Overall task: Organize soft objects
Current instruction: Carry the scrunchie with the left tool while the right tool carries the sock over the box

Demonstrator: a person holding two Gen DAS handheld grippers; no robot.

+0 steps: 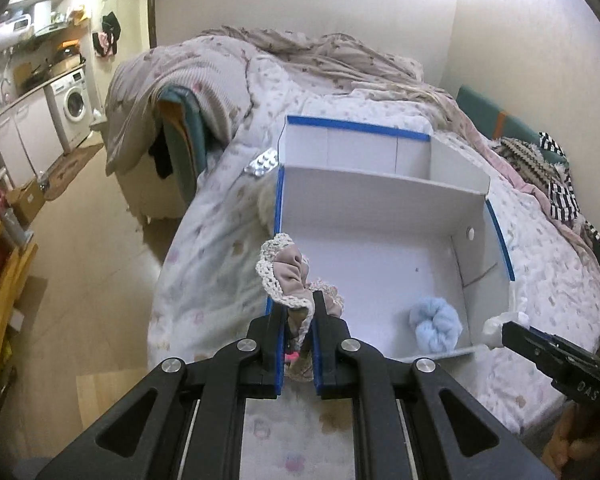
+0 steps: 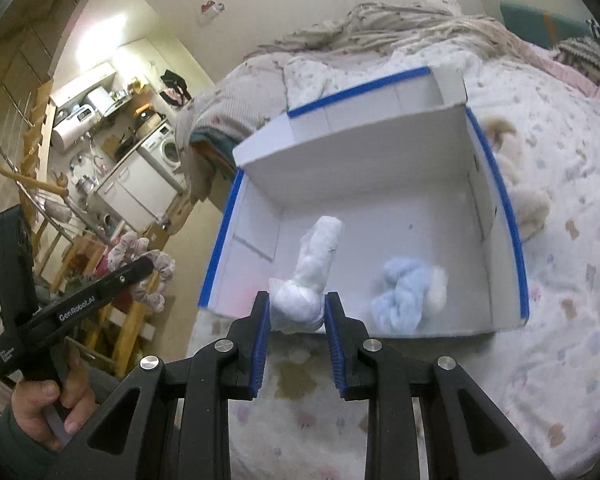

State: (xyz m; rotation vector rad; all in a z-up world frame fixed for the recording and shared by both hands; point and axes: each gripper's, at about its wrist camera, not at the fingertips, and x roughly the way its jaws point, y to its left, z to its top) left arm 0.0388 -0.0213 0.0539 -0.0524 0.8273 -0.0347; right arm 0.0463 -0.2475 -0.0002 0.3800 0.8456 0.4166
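A white box with blue-taped edges [image 1: 380, 208] lies open on the bed; it also shows in the right wrist view [image 2: 364, 160]. A light blue fluffy scrunchie [image 1: 436, 328] lies inside it [image 2: 408, 296]. My left gripper [image 1: 297, 312] is shut on a beige lace-edged scrunchie [image 1: 286, 276], held at the box's near left corner; that scrunchie also shows in the right wrist view [image 2: 150, 268]. My right gripper [image 2: 296, 304] is shut on a white rolled soft object [image 2: 312, 276], held over the box's near edge. The right gripper's tip shows in the left wrist view [image 1: 512, 330].
The bed [image 1: 220, 216] has a pale patterned quilt and a rumpled blanket [image 1: 320, 60] at the back. A blister pack [image 1: 262, 164] lies left of the box. A cream plush toy [image 2: 520, 184] lies right of the box. Striped clothes [image 1: 560, 184] lie by the wall. Floor and kitchen lie left.
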